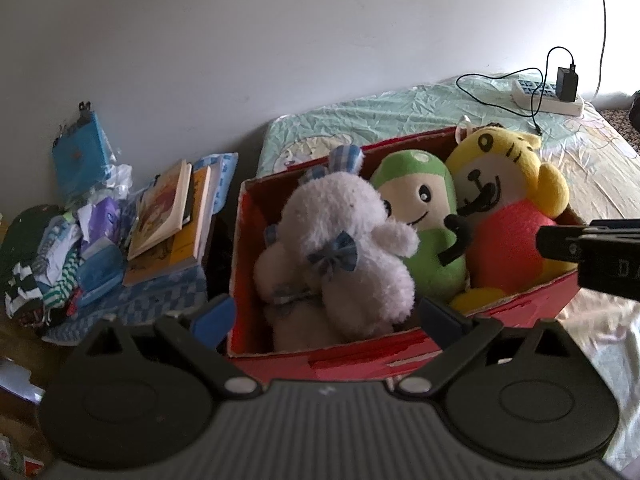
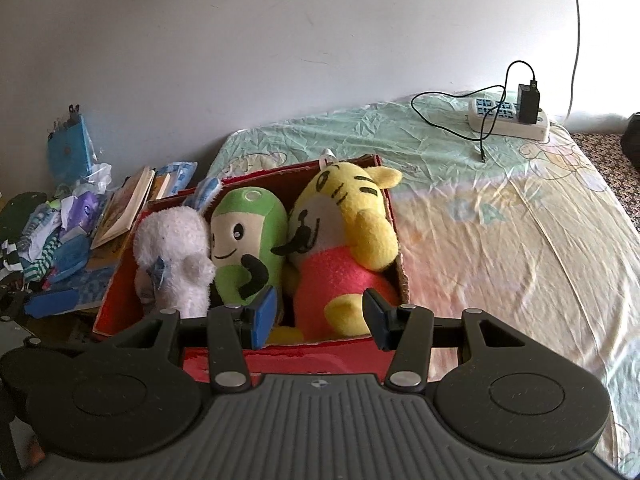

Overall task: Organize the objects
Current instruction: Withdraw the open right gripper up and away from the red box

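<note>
A red cardboard box (image 2: 394,216) sits at the bed's (image 2: 500,216) left edge, holding three plush toys side by side: a white bunny (image 1: 352,240), a green doll (image 1: 428,236) and a yellow tiger (image 2: 348,240). The left gripper (image 1: 326,318) hovers spread before the bunny, gripping nothing. The right gripper (image 2: 320,320) hangs spread at the box's near wall, before the tiger. Books (image 1: 168,216) and clothes (image 1: 44,264) are piled left of the box; a power strip (image 2: 508,120) lies by the bed's far edge.

A plain white wall (image 2: 280,40) stands behind a bed (image 2: 500,240). The bed has a wrinkled sheet, pale green near the wall and cream with faint cartoon prints nearer the camera. A white power strip (image 2: 508,118) lies on the bed beside the wall, with a black charger (image 2: 528,104) plugged in. Soft daylight fills the room.
</note>
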`<state>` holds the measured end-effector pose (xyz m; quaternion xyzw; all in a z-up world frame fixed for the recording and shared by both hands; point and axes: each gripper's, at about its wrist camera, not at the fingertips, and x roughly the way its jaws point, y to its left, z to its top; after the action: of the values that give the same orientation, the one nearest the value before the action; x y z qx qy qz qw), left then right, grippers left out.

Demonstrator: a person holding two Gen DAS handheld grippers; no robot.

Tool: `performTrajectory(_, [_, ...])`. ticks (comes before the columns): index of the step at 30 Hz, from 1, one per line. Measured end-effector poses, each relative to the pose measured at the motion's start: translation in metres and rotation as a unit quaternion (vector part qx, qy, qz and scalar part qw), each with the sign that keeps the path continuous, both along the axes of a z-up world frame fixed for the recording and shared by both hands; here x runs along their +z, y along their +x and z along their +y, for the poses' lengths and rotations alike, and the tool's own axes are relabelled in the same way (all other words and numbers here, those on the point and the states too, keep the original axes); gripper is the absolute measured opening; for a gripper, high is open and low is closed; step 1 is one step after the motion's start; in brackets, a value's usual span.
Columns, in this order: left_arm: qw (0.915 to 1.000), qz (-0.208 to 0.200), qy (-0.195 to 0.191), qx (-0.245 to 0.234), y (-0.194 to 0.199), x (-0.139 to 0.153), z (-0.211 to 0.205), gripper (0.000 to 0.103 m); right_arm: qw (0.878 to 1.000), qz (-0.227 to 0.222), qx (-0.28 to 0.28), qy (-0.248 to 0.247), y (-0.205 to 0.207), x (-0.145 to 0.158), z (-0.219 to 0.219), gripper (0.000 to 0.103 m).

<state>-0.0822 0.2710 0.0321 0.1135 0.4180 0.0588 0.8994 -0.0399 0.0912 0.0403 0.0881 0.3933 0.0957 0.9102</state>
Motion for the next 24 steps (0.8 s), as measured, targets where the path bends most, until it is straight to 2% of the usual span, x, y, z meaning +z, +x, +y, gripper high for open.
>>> performTrajectory(12, [0.9998,0.019,0.001,0.006,-0.001,-0.006,-0.003,0.100,1.000,0.008,-0.005,-0.015,-0.006,-0.005,-0.004,0.051])
performTrajectory(24, [0.9986,0.044,0.001,0.029,-0.005,-0.016,-0.025,0.103,0.999,0.030,0.025,-0.013,-0.007,-0.010,-0.023,0.051])
